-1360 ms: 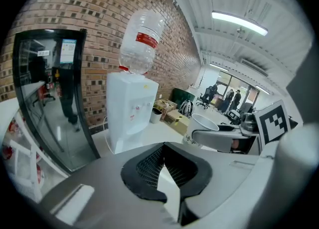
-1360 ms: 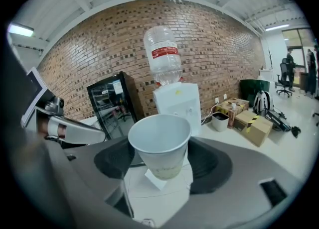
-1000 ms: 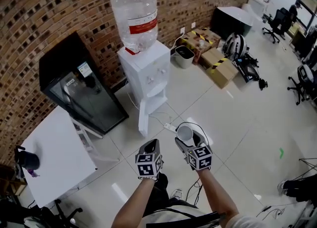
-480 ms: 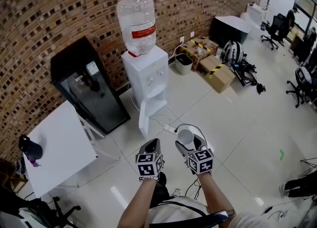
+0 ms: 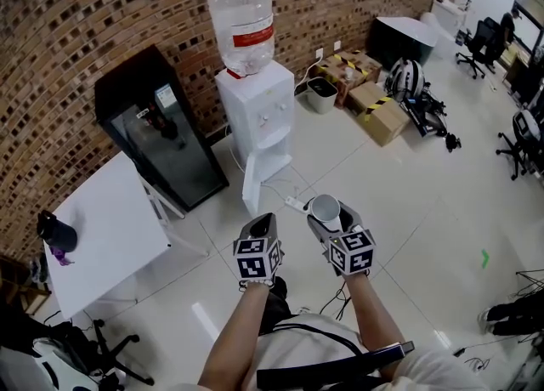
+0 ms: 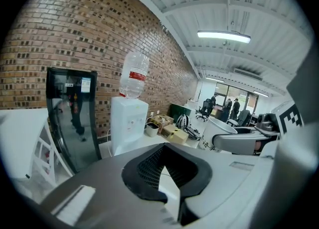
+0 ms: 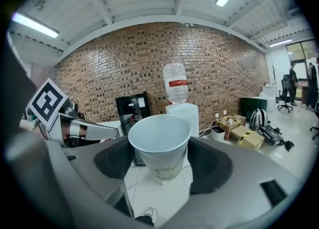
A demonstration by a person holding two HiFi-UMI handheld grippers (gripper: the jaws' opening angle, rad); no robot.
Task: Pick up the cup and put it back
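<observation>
In the head view, both grippers are held out in front of the person, above a light tiled floor (image 5: 425, 202). The right gripper (image 5: 326, 213) has its two jaws on the sides of a white paper cup (image 5: 324, 207). The cup stands upright with its open mouth up and is in the air, touching nothing else. The left gripper (image 5: 261, 226) is just beside it, on the left, and looks narrow and empty. Farther ahead, a white water dispenser (image 5: 255, 113) stands against the brick wall (image 5: 76, 24) with a clear bottle (image 5: 244, 24) upside down on its top. A black cabinet (image 5: 161, 138) with a glass door is to its left, and a white table (image 5: 102, 236) is nearer to the person.

In the left gripper view, the jaws of the left gripper (image 6: 168, 173) are together, with nothing between them. At the right edge the cup (image 6: 217, 136) shows inside the right gripper (image 6: 244, 141). The water dispenser (image 6: 128, 123) and the black cabinet (image 6: 72, 113) are well ahead.

In the right gripper view, the right gripper (image 7: 162, 156) is clamped on the cup (image 7: 159, 141): one dark pad presses on each side of it. The cup is upright, and I see no liquid in it. The left gripper (image 7: 79, 131) shows at the left. The bottle (image 7: 175, 84) and the black cabinet (image 7: 133, 107) are behind the cup, by the brick wall (image 7: 99, 68)
</observation>
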